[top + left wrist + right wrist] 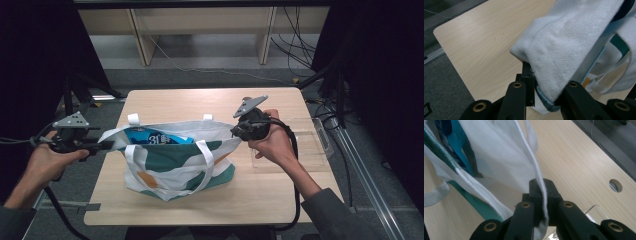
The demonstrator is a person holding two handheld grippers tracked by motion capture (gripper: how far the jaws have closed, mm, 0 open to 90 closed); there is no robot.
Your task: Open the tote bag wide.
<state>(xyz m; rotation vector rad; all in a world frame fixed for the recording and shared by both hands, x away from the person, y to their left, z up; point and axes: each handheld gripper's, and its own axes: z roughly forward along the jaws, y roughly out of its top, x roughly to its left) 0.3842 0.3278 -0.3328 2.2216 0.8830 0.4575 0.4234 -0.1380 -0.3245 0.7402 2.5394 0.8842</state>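
1. The tote (177, 160) stands on the tabletop (260, 195), its mouth held open between two grippers.
2. The left gripper (102, 145) is at the tote's left end; its fingers (527, 75) are clamped on the white rim (554, 65) there.
3. The right gripper (235, 131) is at the tote's right end; its fingers (535, 195) are pinched tight on a thin white edge (537, 170) of the cloth.
4. A blue packet (157, 138) sits inside the tote.
5. A clear tray (312, 145) lies right of the tote, behind the right hand (272, 145).
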